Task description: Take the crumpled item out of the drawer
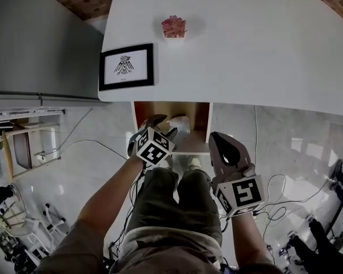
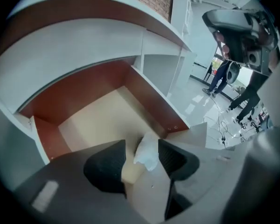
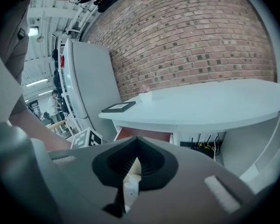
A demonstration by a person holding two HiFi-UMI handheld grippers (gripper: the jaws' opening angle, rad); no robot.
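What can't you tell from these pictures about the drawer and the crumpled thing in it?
Crumpled white item: paper, cloth or plastic unclear, small and blurred in head and left gripper views.
Contact: it shows between the open left tongs, but touching or not is unreadable.
Drawer, rear part: head view, under the table.
Drawer interior: right gripper view, blocked by the shut right tongs.
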